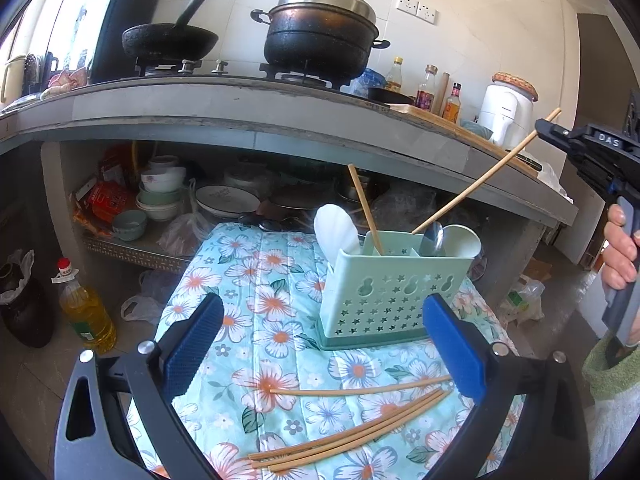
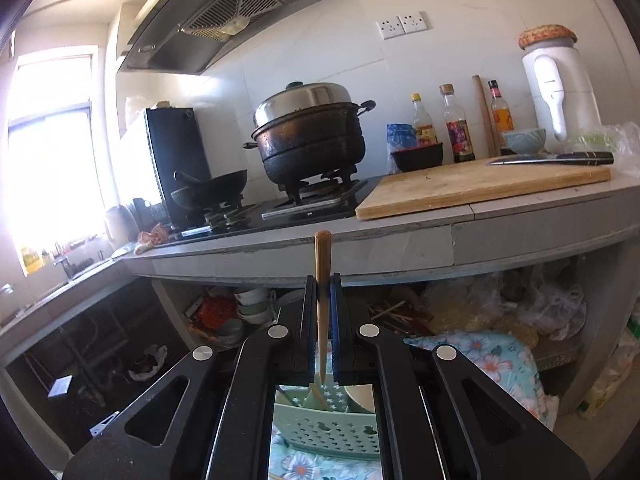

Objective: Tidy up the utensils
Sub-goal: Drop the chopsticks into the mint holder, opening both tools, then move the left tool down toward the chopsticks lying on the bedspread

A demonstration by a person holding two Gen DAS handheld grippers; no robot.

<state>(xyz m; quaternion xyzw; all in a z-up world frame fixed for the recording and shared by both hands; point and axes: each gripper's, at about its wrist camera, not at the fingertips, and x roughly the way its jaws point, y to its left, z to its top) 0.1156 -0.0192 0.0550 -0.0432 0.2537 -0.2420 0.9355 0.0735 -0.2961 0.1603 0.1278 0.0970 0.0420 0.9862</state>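
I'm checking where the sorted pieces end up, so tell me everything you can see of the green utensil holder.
The utensil holder is a pale green plastic caddy, upright on a darker green base tray, standing on the floral cloth. Its front wall is pierced with star and gourd-shaped cutouts. Dividers split it into compartments holding a white spoon, a leaning chopstick, a metal spoon and a white ladle. The held chopstick dips its tip in.

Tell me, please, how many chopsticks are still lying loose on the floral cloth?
4: one chopstick lies alone between the left gripper fingers; three chopsticks lie bundled nearer the camera. Others may be hidden.
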